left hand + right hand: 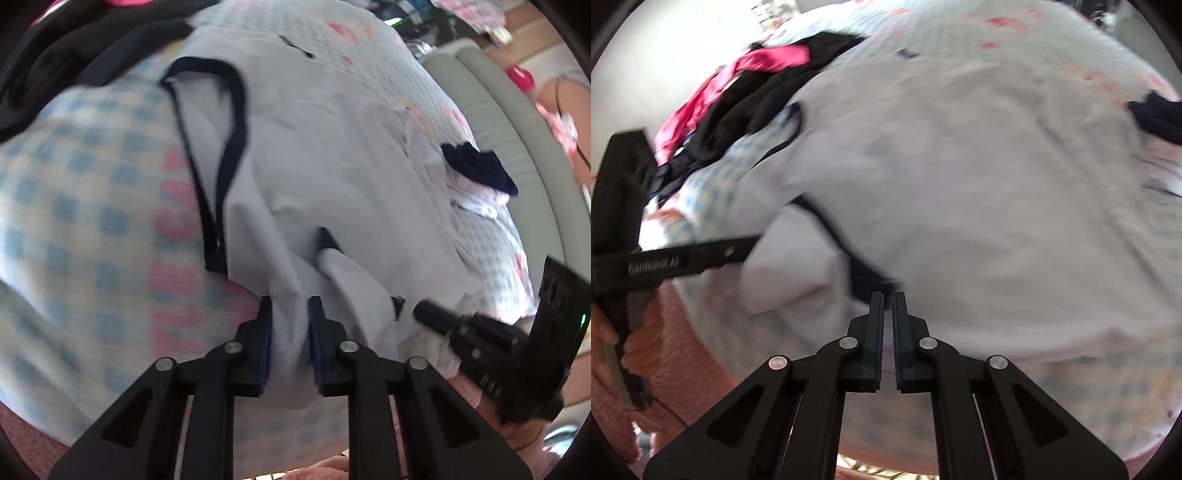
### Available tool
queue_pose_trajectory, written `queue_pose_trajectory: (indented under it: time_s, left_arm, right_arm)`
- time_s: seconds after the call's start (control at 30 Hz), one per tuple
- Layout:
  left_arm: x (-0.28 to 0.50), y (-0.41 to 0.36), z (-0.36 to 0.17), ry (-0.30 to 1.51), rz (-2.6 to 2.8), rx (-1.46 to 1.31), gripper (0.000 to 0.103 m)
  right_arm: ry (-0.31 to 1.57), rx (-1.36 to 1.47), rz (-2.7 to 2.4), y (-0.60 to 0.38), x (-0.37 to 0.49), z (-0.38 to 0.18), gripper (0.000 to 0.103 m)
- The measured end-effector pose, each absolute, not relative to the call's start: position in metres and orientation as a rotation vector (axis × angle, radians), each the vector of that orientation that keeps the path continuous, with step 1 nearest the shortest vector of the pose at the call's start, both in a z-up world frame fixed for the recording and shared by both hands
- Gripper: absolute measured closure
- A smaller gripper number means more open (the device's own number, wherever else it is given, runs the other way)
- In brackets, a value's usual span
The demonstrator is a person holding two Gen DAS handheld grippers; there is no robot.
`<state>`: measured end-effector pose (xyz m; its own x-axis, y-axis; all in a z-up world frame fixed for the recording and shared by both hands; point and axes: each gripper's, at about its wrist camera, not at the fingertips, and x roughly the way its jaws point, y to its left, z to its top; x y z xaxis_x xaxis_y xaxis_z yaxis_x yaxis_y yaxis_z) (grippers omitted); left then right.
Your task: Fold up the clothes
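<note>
A pale blue garment [332, 166] with a navy-trimmed opening [236, 122] lies spread on a checked blue-and-white sheet [74, 192]. My left gripper [290, 314] is shut on a bunched fold of its near edge, with cloth standing between both pads. To the right, my right gripper [419, 314] touches the same edge with its tip. In the right wrist view the right gripper [888, 299] is shut, its tips at a navy hem [864, 273] of the garment [979, 184]. Whether cloth is pinched there I cannot make out. The left gripper [753, 245] reaches in from the left.
A heap of black and pink clothes [757, 92] lies at the far left of the sheet. A small navy piece [476, 170] rests at the garment's right side. A grey padded edge [517, 155] borders the sheet. A hand in a pink fuzzy sleeve [679, 350] holds the left gripper.
</note>
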<state>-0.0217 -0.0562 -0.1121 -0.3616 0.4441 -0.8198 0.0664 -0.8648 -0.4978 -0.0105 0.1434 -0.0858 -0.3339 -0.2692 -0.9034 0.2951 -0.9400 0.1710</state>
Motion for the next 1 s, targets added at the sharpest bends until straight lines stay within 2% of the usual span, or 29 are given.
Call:
queue_pose_trajectory:
  time_s: [0.2,0.27,0.33,0.4,0.47,0.53,0.57,0.6,0.63,0.8,0.93,0.97,1.0]
  left_arm:
    - [-0.028,-0.012,-0.09,-0.556,2.253,-1.545,0.089]
    - [-0.028,0.007,-0.087,-0.592,2.177,-1.511,0.089]
    - [-0.027,0.032,-0.087,-0.583,2.119,-1.489,0.088]
    - [-0.024,0.055,-0.09,-0.479,2.139,-1.512,0.088]
    - [-0.025,0.057,-0.094,-0.515,2.131,-1.524,0.088]
    - [-0.026,0.043,-0.098,-0.627,2.075,-1.53,0.077]
    - [-0.02,0.03,-0.099,-0.665,2.054,-1.525,0.062]
    - [-0.019,0.022,-0.098,-0.694,2.054,-1.518,0.054]
    - [-0.016,0.013,-0.095,-0.713,2.082,-1.51,0.054]
    - [-0.005,-0.046,-0.083,-0.859,2.254,-1.455,0.054]
    - [0.001,-0.079,-0.091,-0.921,2.315,-1.491,0.054]
    - [0.001,-0.081,-0.093,-0.94,2.306,-1.489,0.054]
    - [0.002,-0.082,-0.095,-0.96,2.298,-1.488,0.054]
  right_arm:
    - [-0.266,1.541,-2.259,0.187,-0.008,-0.075,0.098]
    - [-0.317,1.531,-2.244,0.192,-0.006,-0.077,0.093]
    - [-0.352,1.533,-2.247,0.198,-0.004,-0.08,0.081]
    - [-0.405,1.549,-2.253,0.204,-0.004,-0.085,0.078]
    - [-0.433,1.548,-2.253,0.206,-0.003,-0.085,0.078]
    - [-0.454,1.543,-2.252,0.208,-0.001,-0.085,0.075]
    - [-0.464,1.54,-2.251,0.208,-0.001,-0.084,0.073]
    - [-0.467,1.533,-2.241,0.207,0.0,-0.084,0.065]
    - [-0.465,1.524,-2.225,0.205,0.0,-0.083,0.06]
    - [-0.392,1.516,-2.151,0.174,-0.004,-0.088,0.048]
    - [-0.319,1.507,-2.132,0.144,-0.005,-0.096,0.046]
    - [-0.272,1.501,-2.142,0.136,-0.005,-0.098,0.048]
    - [-0.211,1.507,-2.164,0.129,-0.004,-0.1,0.064]
